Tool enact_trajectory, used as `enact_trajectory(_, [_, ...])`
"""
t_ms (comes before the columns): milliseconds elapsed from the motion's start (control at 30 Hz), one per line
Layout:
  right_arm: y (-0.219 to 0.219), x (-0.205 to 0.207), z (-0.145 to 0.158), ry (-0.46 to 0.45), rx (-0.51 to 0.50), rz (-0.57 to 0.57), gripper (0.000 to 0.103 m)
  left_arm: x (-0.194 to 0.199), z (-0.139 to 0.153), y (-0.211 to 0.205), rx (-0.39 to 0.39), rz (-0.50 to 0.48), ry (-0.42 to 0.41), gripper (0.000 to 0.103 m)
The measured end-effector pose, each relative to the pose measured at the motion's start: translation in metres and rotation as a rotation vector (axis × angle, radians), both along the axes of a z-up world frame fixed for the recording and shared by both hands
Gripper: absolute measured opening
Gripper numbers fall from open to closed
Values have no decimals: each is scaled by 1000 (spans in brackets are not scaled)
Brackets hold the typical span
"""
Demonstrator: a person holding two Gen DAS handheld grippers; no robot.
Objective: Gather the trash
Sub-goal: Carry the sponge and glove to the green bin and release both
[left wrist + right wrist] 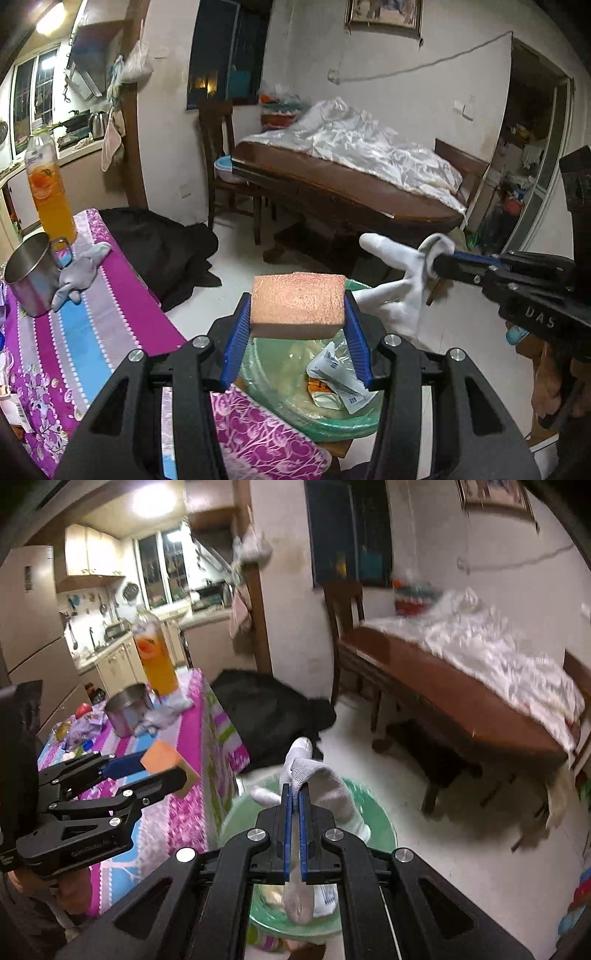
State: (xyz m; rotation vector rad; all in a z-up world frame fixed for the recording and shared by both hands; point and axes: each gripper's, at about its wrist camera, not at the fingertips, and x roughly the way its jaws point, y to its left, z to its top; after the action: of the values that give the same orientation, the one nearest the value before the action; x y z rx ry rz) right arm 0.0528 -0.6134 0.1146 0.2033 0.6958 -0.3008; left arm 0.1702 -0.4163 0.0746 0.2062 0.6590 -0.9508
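- A dark wooden table (351, 192) with a crumpled white cloth (369, 147) stands well beyond both sets of tongs.
- The purple floral tablecloth (92, 306) lies to the left of the left gripper (298, 321); on it stand a steel mug (29, 280) and a juice bottle (50, 188).
- A green-lined bin (332, 417) sits directly below both grippers, with crumpled wrappers (336, 384) inside.
- The orange sponge (297, 306) is clamped between the left gripper's blue pads, above the bin.
- A white glove (399, 288) hangs pinched in the closed right gripper (294, 797), just right of the sponge.
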Motion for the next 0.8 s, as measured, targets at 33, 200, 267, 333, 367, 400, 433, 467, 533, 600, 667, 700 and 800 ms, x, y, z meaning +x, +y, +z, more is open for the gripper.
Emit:
enact_trajectory(33, [-1, 2, -6, 15, 8, -4, 4, 0, -3, -7, 14, 1, 11, 46])
enact_trajectory(200, [-23, 20, -29, 108, 93, -23, 4, 10, -19, -30, 82, 21, 68, 46])
enact_trajectory(267, [-29, 27, -38, 151, 112, -24, 4, 12, -25, -37, 104, 23, 81, 46])
enact_trajectory(333, [-34, 32, -45, 188, 138, -20, 4, 15, -33, -46, 138, 28, 96, 46])
enact_trajectory(367, [-34, 34, -48, 200, 142, -21, 4, 16, -37, -49, 150, 29, 103, 46])
enact_trajectory(400, [-35, 35, -51, 212, 152, -24, 4, 17, -40, -52, 161, 31, 109, 46])
enact_trajectory(433, [-37, 36, -54, 221, 160, -27, 4, 19, -46, -55, 177, 36, 119, 46])
enact_trajectory(467, [-39, 37, -58, 229, 174, -30, 4, 20, -48, -57, 182, 38, 126, 46])
enact_trajectory(533, [-43, 37, -63, 236, 197, -39, 4, 23, -56, -60, 198, 47, 138, 46])
enact_trajectory(600, [-47, 38, -68, 240, 212, -45, 4, 25, -62, -62, 211, 53, 145, 46])
enact_trajectory(667, [-49, 38, -73, 246, 219, -47, 4, 26, -64, -65, 218, 56, 149, 46])
enact_trajectory(700, [-50, 38, -75, 249, 221, -49, 4, 26, -65, -66, 222, 57, 151, 46])
enact_trajectory(800, [-51, 39, -78, 250, 228, -49, 4, 26, -64, -68, 225, 57, 153, 46])
